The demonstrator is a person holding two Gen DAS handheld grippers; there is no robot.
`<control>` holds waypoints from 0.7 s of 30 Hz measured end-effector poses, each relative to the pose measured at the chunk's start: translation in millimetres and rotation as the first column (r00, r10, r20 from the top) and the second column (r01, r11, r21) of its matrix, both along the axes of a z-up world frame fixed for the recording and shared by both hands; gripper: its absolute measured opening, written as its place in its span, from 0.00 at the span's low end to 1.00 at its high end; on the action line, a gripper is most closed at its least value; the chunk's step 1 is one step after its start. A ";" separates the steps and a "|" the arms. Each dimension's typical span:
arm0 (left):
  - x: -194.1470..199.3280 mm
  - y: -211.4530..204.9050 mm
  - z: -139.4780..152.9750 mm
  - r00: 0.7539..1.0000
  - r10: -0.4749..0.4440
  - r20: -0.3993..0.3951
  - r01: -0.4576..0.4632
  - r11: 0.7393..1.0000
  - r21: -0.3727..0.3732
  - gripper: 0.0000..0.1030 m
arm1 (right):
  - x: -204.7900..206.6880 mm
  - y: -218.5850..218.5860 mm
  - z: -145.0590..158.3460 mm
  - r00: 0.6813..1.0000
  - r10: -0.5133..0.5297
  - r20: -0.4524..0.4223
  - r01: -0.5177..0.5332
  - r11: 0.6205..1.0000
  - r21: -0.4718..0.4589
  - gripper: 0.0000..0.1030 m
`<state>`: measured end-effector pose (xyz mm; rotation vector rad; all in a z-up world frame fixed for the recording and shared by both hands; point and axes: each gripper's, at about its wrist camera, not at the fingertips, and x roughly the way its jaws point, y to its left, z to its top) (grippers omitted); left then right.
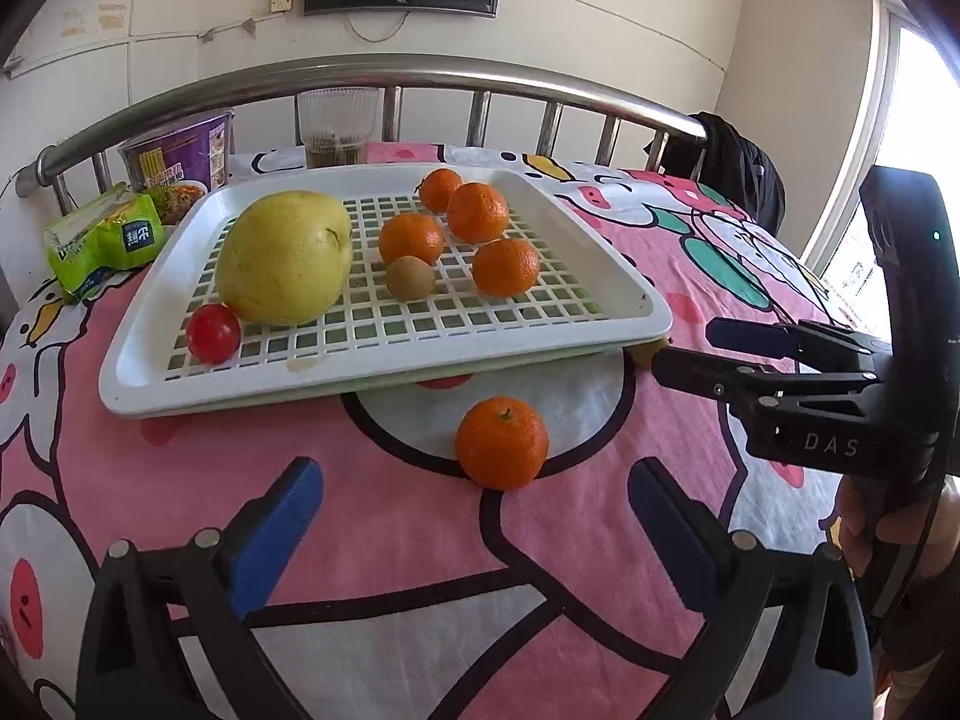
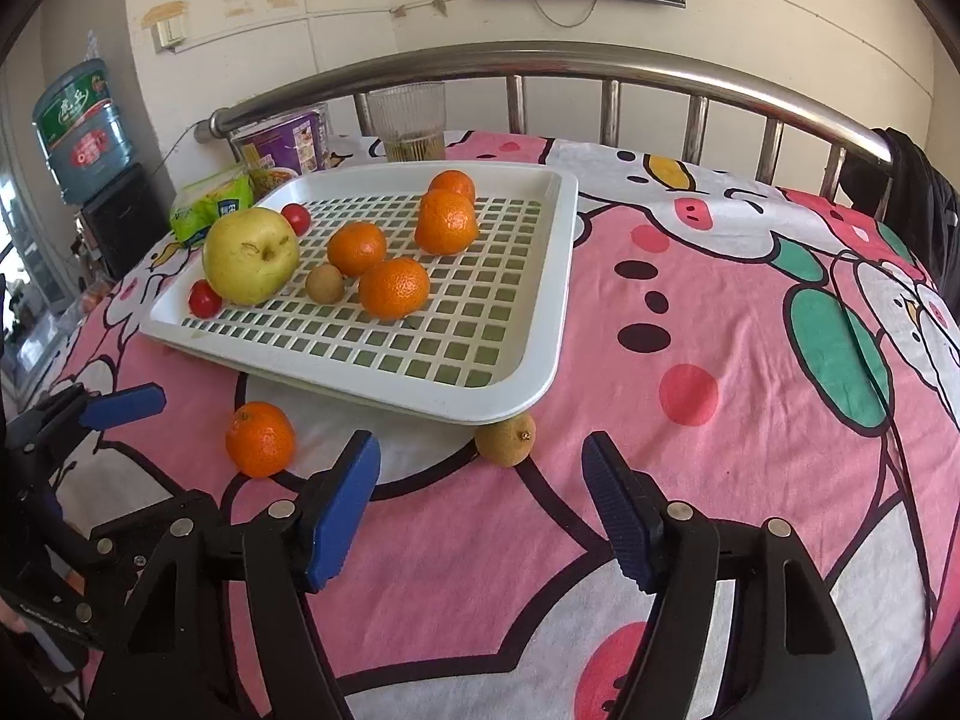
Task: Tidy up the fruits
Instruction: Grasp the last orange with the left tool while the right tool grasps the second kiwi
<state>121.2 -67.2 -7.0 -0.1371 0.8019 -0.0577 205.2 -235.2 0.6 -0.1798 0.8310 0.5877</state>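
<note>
- While I hold both tools above the pink cartoon-print bedsheet point(image 2: 690, 312), my left hand-held gripper point(image 1: 474, 534) has its blue-padded fingers spread wide, nothing between them.
- My right hand-held gripper point(image 2: 480, 510) is likewise spread apart and holds nothing.
- A loose round orange mandarin point(image 1: 502, 443) lies on the bedsheet, just ahead of the left gripper's fingertips and near the front edge of the white perforated plastic tray point(image 1: 384, 384).
- A small brownish-green kiwi-like fruit point(image 2: 506, 438) rests on the bedsheet, touching the tray's near corner, ahead of the right gripper.
- Inside the tray: a large yellow-green pear point(image 1: 285, 257), a small brown kiwi point(image 1: 410, 278), four orange mandarins point(image 1: 477, 212) grouped near the middle and back, and a red cherry tomato point(image 1: 212, 333) beside the pear.
- A second red tomato point(image 2: 296, 218) sits behind the pear in the right wrist view.
- Behind the tray stand a purple instant-noodle cup point(image 1: 180, 153), a green snack packet point(image 1: 102, 240) and a ribbed clear glass point(image 1: 338, 126).
</note>
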 end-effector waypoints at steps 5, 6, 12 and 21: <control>10.1 -4.0 -4.6 1.000 -0.007 -0.020 0.007 1.000 0.002 0.87 | 9.4 5.6 -11.8 1.000 -0.013 -0.025 0.012 1.000 -0.028 0.50; 11.2 -4.9 -5.5 1.000 -0.008 -0.021 0.008 1.000 0.003 0.86 | 10.9 6.0 -13.5 0.999 -0.021 -0.026 0.020 0.999 -0.036 0.49; 19.2 -8.1 -13.7 0.998 -0.019 -0.052 0.019 1.000 -0.001 0.70 | 15.8 7.8 -17.7 0.999 -0.032 -0.036 0.030 0.998 -0.046 0.29; 14.3 -7.7 -14.6 0.996 -0.050 -0.072 0.047 0.998 -0.035 0.39 | 3.6 4.5 -15.0 0.999 -0.027 -0.044 0.026 0.999 -0.019 0.23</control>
